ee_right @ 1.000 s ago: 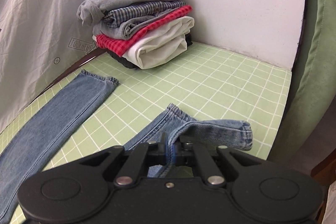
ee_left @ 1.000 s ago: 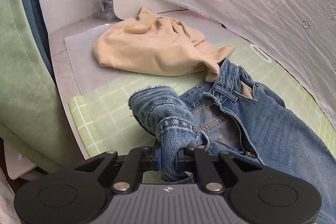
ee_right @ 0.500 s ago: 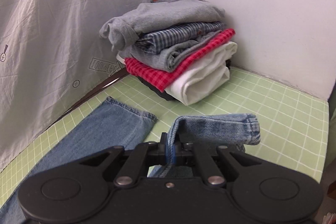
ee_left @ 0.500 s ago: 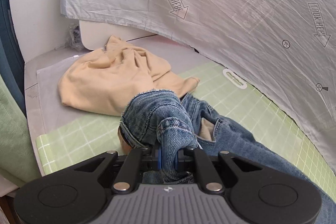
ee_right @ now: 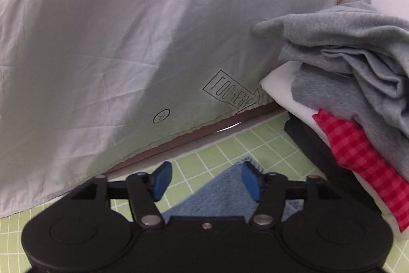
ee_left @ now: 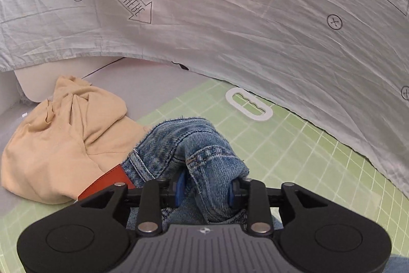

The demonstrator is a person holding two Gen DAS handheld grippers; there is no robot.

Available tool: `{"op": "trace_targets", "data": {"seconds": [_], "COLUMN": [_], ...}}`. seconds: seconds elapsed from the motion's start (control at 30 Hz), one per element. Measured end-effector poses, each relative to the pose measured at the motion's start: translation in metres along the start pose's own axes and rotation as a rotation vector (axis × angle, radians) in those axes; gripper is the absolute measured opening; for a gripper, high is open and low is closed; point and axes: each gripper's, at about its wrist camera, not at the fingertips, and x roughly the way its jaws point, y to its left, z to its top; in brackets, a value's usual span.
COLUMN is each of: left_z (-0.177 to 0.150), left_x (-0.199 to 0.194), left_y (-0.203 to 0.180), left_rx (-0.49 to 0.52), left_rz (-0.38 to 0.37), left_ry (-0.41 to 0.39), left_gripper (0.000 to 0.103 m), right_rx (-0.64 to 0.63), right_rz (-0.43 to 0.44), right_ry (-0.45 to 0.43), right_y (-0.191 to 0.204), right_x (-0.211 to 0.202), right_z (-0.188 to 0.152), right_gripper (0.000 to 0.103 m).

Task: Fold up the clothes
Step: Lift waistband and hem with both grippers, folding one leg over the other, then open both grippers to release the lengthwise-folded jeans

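The blue jeans lie bunched on the green grid mat. My left gripper has its jaws spread apart, with a fold of the jeans' waist still sitting between the blue pads. A red-brown leather patch shows beside it. In the right wrist view my right gripper is open and empty, just above a jeans leg hem lying flat on the mat.
A beige garment lies crumpled at the left on a grey surface. A stack of folded clothes stands at the right. A grey printed sheet hangs along the back. A white mat handle cutout lies near it.
Both grippers carried the denim forward toward the sheet and then opened. The right one let the leg hem drop onto the mat; the left one's jaws spread around the waist fold.
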Motion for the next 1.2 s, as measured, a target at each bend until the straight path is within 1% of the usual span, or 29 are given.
{"op": "trace_targets", "data": {"seconds": [0.03,0.07,0.13,0.2,0.27,0.33,0.4,0.43,0.53,0.63,0.7,0.73,0.8,0.83,0.9,0.97,1.03,1.07,1.1,1.13,1.17,1.2], "left_z": [-0.005,-0.011,-0.021,-0.028,-0.032,-0.035,-0.038,-0.04,-0.056,-0.076,-0.09,-0.096,-0.107,-0.112,-0.119,-0.123,-0.125,-0.126,-0.128,-0.131,-0.134,-0.138], "left_x": [-0.006,-0.012,-0.024,-0.035,-0.047,-0.058,-0.062,-0.061,-0.052,-0.038,-0.028,-0.024,-0.018,-0.015,-0.015,-0.017,-0.023,-0.026,-0.028,-0.031,-0.033,-0.033], "left_y": [-0.001,-0.001,0.0,-0.002,-0.007,-0.014,-0.022,-0.027,-0.046,-0.062,-0.066,-0.067,-0.065,-0.063,-0.055,-0.046,-0.038,-0.034,-0.03,-0.026,-0.025,-0.024], "left_rx": [0.026,0.042,0.065,0.095,0.127,0.15,0.168,0.177,0.24,0.297,0.306,0.308,0.318,0.326,0.352,0.378,0.389,0.386,0.365,0.345,0.335,0.333], "left_rz": [0.011,0.012,-0.008,-0.03,-0.051,-0.069,-0.095,-0.109,-0.167,-0.194,-0.197,-0.199,-0.183,-0.17,-0.16,-0.156,-0.157,-0.171,-0.209,-0.237,-0.244,-0.236], "left_ry": [-0.011,-0.019,-0.017,-0.019,-0.03,-0.052,-0.06,-0.047,0.008,0.08,0.137,0.161,0.199,0.213,0.22,0.222,0.228,0.234,0.246,0.254,0.26,0.267], "left_gripper": [0.051,0.056,0.057,0.058,0.069,0.071,0.078,0.08,0.08,0.08,0.08,0.08,0.08,0.08,0.08,0.08,0.08,0.082,0.083,0.085,0.085,0.085], "right_rx": [-0.014,-0.028,-0.045,-0.034,0.02,0.08,0.119,0.13,0.158,0.204,0.244,0.243,0.239,0.236,0.239,0.239,0.234,0.247,0.265,0.274,0.27,0.258], "right_rz": [-0.016,-0.031,-0.074,-0.123,-0.154,-0.17,-0.171,-0.17,-0.153,-0.134,-0.119,-0.112,-0.09,-0.071,-0.064,-0.068,-0.113,-0.13,-0.145,-0.155,-0.156,-0.155], "right_ry": [-0.003,0.001,0.033,0.064,0.108,0.137,0.149,0.152,0.158,0.167,0.174,0.17,0.167,0.168,0.156,0.141,0.116,0.116,0.12,0.13,0.151,0.172], "right_y": [-0.005,-0.01,-0.02,-0.037,-0.056,-0.072,-0.081,-0.082,-0.084,-0.083,-0.083,-0.083,-0.084,-0.088,-0.099,-0.111,-0.132,-0.146,-0.16,-0.172,-0.179,-0.184], "right_x": [-0.006,-0.012,-0.022,-0.031,-0.036,-0.039,-0.039,-0.038,-0.031,-0.024,-0.021,-0.021,-0.022,-0.023,-0.03,-0.039,-0.05,-0.053,-0.054,-0.054,-0.053,-0.053], "right_z": [-0.008,-0.017,-0.038,-0.059,-0.078,-0.092,-0.102,-0.106,-0.112,-0.115,-0.116,-0.115,-0.113,-0.111,-0.106,-0.102,-0.099,-0.1,-0.101,-0.104,-0.107,-0.11], "right_gripper": [0.085,0.085,0.085,0.087,0.087,0.087,0.087,0.087,0.088,0.088,0.088,0.083,0.05,0.018,0.009,0.005,0.005,0.005,0.005,0.005,0.006,0.007]}}
